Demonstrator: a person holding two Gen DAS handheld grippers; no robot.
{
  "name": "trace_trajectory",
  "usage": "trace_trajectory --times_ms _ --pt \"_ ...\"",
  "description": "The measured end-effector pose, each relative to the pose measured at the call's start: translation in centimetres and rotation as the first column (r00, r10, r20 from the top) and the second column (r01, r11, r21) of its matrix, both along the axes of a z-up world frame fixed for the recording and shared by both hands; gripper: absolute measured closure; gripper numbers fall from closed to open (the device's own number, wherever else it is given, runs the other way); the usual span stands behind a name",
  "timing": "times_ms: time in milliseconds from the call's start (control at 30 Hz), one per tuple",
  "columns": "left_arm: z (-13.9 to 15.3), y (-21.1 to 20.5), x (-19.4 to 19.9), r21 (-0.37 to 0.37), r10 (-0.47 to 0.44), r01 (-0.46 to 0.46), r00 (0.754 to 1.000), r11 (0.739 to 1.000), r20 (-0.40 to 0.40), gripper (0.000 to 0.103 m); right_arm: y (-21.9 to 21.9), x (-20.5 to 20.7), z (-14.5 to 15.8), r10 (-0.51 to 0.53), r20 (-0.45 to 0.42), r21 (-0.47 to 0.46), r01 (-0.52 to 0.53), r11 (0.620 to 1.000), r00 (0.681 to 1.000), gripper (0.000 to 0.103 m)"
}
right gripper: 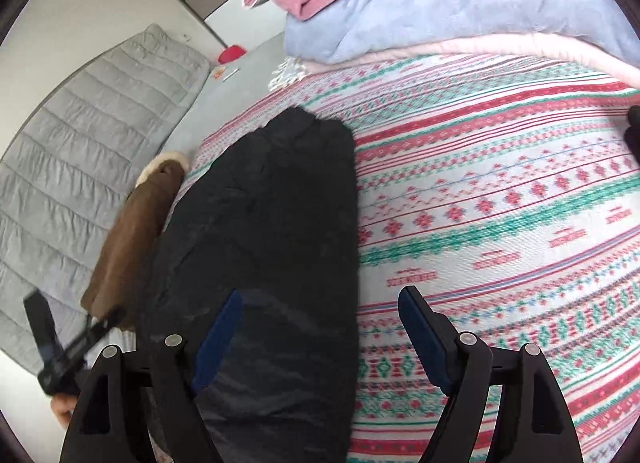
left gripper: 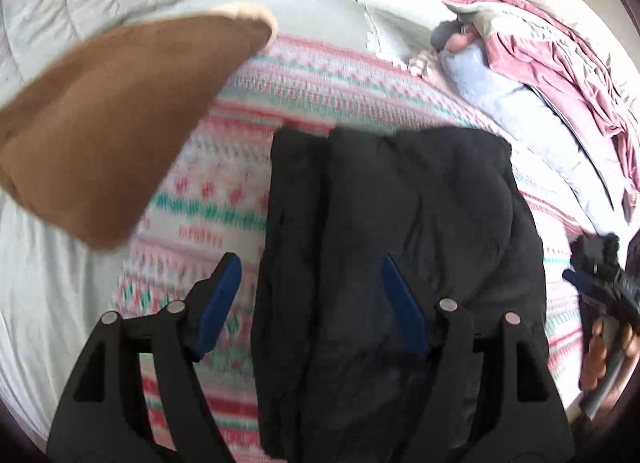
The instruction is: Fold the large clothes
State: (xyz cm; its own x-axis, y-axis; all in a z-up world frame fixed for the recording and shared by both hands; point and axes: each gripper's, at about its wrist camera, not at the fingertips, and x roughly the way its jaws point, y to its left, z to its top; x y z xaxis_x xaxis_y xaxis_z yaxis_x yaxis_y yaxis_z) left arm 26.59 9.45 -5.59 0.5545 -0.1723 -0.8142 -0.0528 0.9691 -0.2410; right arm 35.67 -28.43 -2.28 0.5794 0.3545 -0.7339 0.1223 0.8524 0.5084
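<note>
A black garment (left gripper: 400, 243) lies folded into a long strip on the patterned bedspread (left gripper: 224, 199). My left gripper (left gripper: 312, 275) hovers open over the strip's left edge, its blue pads (left gripper: 224, 287) touching nothing. In the right wrist view the same black garment (right gripper: 272, 243) runs up the left half of the picture. My right gripper (right gripper: 322, 299) stands open over its right edge, with nothing between the pads. Each gripper also shows in the other's view: the right gripper (left gripper: 600, 283) in a hand at the far right, the left gripper (right gripper: 60, 343) at the lower left.
A brown garment with pale fleece trim (left gripper: 100, 135) lies to the left of the black one, seen again as a brown garment (right gripper: 136, 231). Pink and light-blue bedding (right gripper: 420, 3) is piled at the bed's far end. A grey quilted mat (right gripper: 80, 135) and a red object (right gripper: 232, 53) lie on the floor.
</note>
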Motion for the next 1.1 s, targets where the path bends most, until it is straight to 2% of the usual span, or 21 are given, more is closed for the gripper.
trace_trajectory --times_ms 167,267,400,667,900,1100 --pt "-1.6 1.3 -1.6 -0.013 -0.024 0.024 0.999 1.0 -0.044 0.03 -0.1 -1.2 0.8 0.012 0.024 -0.038 -0.011 0.999 1.0 0.022" --pt "-2.8 2.1 -2.0 -0.105 -0.071 0.065 0.996 0.992 -0.053 0.029 0.1 -1.7 0.9 0.029 0.022 -0.079 -0.027 0.997 0.999 0.022" --pt "-4.1 3.0 -2.5 -0.18 -0.067 0.051 0.994 0.982 -0.083 0.029 0.1 -2.4 0.7 0.039 0.015 -0.076 -0.038 0.996 0.999 0.022" --pt "-3.9 3.0 -4.3 -0.221 -0.09 0.072 0.993 0.973 -0.072 0.026 0.0 -3.0 0.2 0.041 0.004 -0.094 -0.04 0.995 0.999 0.022" --pt "-5.1 3.0 -5.3 -0.293 -0.114 0.075 0.986 0.953 -0.12 0.026 0.0 -3.4 -0.2 0.046 -0.016 -0.096 -0.048 0.994 0.999 0.022" --pt "-5.7 3.0 -5.8 -0.334 -0.119 0.073 0.986 0.94 -0.12 0.025 0.3 -3.5 -0.5 0.053 -0.024 -0.091 -0.055 0.994 0.998 0.022"
